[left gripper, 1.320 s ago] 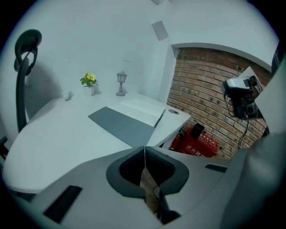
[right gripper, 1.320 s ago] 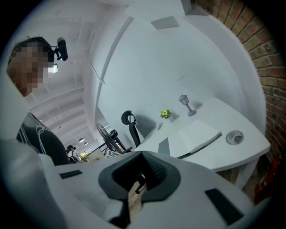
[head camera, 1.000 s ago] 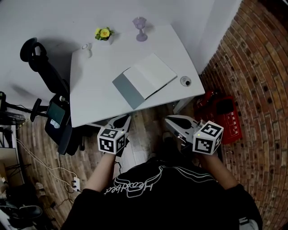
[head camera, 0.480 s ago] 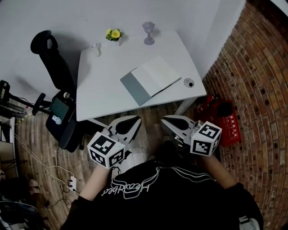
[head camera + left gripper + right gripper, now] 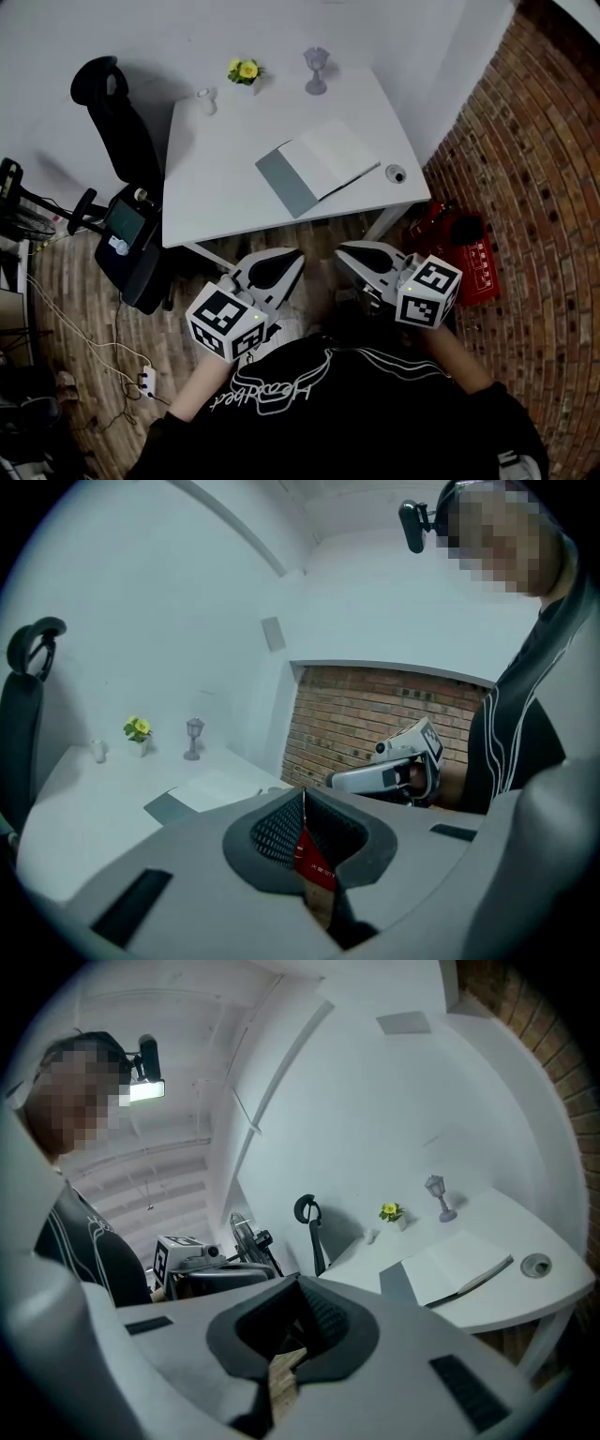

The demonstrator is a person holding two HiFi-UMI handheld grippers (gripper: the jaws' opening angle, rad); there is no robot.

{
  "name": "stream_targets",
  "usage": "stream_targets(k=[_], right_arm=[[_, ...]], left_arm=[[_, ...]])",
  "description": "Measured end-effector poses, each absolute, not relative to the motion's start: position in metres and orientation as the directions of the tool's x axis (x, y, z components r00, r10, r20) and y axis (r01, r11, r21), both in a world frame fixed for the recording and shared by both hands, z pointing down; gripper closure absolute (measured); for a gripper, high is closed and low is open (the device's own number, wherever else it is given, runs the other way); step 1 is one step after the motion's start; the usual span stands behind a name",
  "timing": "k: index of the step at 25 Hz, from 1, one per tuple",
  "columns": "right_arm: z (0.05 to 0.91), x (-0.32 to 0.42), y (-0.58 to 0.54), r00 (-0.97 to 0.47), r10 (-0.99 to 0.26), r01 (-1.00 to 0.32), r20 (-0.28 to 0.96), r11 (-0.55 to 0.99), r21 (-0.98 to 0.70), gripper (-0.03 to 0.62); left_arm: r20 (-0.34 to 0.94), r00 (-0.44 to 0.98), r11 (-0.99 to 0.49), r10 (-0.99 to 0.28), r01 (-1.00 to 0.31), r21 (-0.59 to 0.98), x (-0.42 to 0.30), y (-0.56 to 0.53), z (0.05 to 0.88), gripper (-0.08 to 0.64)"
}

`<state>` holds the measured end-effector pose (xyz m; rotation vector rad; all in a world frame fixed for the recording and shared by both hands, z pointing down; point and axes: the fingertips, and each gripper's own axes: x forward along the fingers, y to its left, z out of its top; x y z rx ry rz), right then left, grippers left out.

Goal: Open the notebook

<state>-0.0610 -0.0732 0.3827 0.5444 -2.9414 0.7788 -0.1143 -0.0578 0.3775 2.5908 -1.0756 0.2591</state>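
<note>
Notebook [image 5: 323,161] lies open on the white table [image 5: 211,192], near the edge closest to the person, grey cover flat to its left. Left gripper [image 5: 292,255] and right gripper [image 5: 343,251] hang off the table over the wood floor [image 5: 309,234], jaws pressed together, nothing in them.
</note>
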Motion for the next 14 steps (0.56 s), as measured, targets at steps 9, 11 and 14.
stream_targets(k=[9, 11, 14], right_arm=[[0.380, -0.064, -0.077, -0.938, -0.318, -0.346, 0.140, 0.820, -0.456, 0.592], [0.380, -0.066, -0.079, -0.939, -0.313, -0.342, 0.139, 0.823, -0.454, 0.592], [0.381, -0.067, -0.083, -0.941, -0.308, -0.338, 0.141, 0.826, -0.452, 0.592]], left_arm=[[0.274, 0.707, -0.666, -0.652, -0.707, 0.238, -0.114, -0.066, 0.377, 0.526], [0.274, 0.709, -0.667, -0.649, -0.704, 0.242, -0.114, -0.070, 0.378, 0.526], [0.275, 0.712, -0.670, -0.646, -0.702, 0.242, -0.114, -0.075, 0.380, 0.526]])
